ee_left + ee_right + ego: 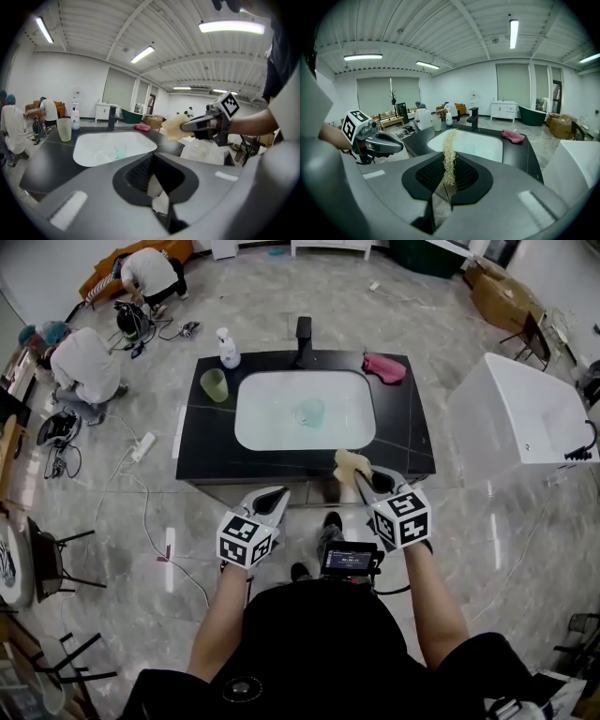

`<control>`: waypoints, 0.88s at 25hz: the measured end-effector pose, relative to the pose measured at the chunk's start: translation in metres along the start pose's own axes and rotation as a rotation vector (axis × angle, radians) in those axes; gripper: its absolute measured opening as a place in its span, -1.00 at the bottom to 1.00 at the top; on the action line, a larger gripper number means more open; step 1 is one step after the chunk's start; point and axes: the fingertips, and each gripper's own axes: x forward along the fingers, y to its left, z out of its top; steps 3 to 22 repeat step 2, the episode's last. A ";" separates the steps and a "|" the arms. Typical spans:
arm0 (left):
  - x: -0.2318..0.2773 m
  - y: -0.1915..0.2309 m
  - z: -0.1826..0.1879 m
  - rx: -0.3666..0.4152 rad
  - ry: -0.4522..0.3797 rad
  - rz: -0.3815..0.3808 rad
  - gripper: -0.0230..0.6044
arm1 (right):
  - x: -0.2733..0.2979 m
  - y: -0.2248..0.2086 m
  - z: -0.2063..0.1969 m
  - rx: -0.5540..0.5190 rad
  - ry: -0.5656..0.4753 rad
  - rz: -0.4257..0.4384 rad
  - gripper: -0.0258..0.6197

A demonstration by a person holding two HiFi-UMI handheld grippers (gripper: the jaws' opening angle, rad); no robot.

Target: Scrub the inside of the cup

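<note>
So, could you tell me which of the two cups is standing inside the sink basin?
The clear bluish cup, in the middle of the white sink. The green cup stands outside it on the black counter.

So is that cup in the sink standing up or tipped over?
Upright: in the left gripper view the pale green cup stands on its base in the white sink, mouth upward.

A large test hall is indicated: a freestanding black counter (202, 442) with a white sink (267, 432) is set on open floor (309, 296), a power strip (142, 447) laid beside it, strip lights (513, 33) overhead.
</note>
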 end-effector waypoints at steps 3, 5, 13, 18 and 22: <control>0.002 0.002 0.005 -0.010 -0.007 0.003 -0.93 | 0.000 -0.003 0.004 0.001 -0.006 0.000 -0.79; 0.002 0.002 0.005 -0.010 -0.007 0.003 -0.93 | 0.000 -0.003 0.004 0.001 -0.006 0.000 -0.79; 0.002 0.002 0.005 -0.010 -0.007 0.003 -0.93 | 0.000 -0.003 0.004 0.001 -0.006 0.000 -0.79; 0.002 0.002 0.005 -0.010 -0.007 0.003 -0.93 | 0.000 -0.003 0.004 0.001 -0.006 0.000 -0.79; 0.002 0.002 0.005 -0.010 -0.007 0.003 -0.93 | 0.000 -0.003 0.004 0.001 -0.006 0.000 -0.79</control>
